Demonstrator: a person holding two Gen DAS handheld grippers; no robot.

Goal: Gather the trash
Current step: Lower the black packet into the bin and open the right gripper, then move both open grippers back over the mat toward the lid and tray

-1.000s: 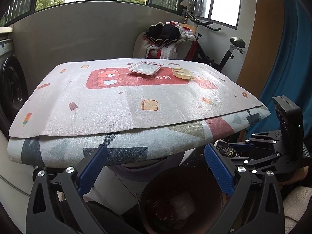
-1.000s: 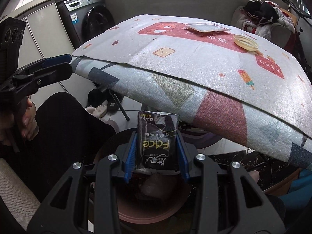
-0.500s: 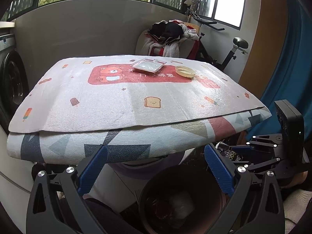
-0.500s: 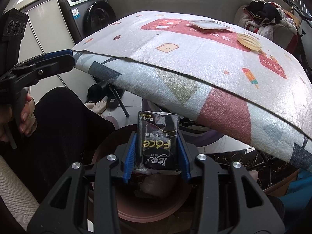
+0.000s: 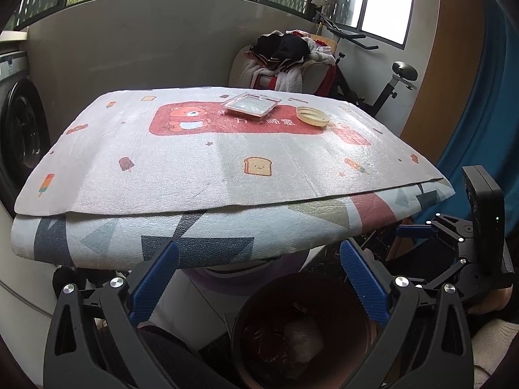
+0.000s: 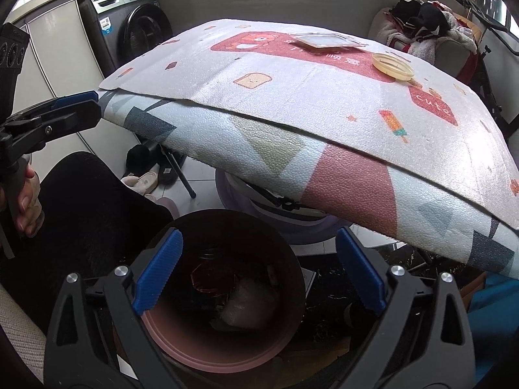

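My right gripper (image 6: pixel 259 253) hangs over the brown trash bin (image 6: pixel 181 337), its jaws opening wide with nothing between them. Inside the bin lie a crumpled clear wrapper (image 6: pixel 249 304) and other dark trash; the black packet is not to be made out there. My left gripper (image 5: pixel 258 265) is open and empty, low at the table's front edge, above the same bin (image 5: pixel 246 350). On the far side of the table mat lie a clear plastic tray (image 5: pixel 251 104) and a round yellowish lid (image 5: pixel 313 116), seen too as tray (image 6: pixel 324 39) and lid (image 6: pixel 392 66).
The foam mat (image 5: pixel 194 162) overhangs the table edge just above the bin. A washing machine (image 6: pixel 129 32) stands at the left, a chair piled with clothes (image 5: pixel 285 58) and an exercise bike (image 5: pixel 389 81) behind the table. Slippers (image 6: pixel 146 178) lie on the floor.
The right gripper's jaws sprang open and the black packet it held dropped out of sight into the bin. The left gripper stayed where it was.
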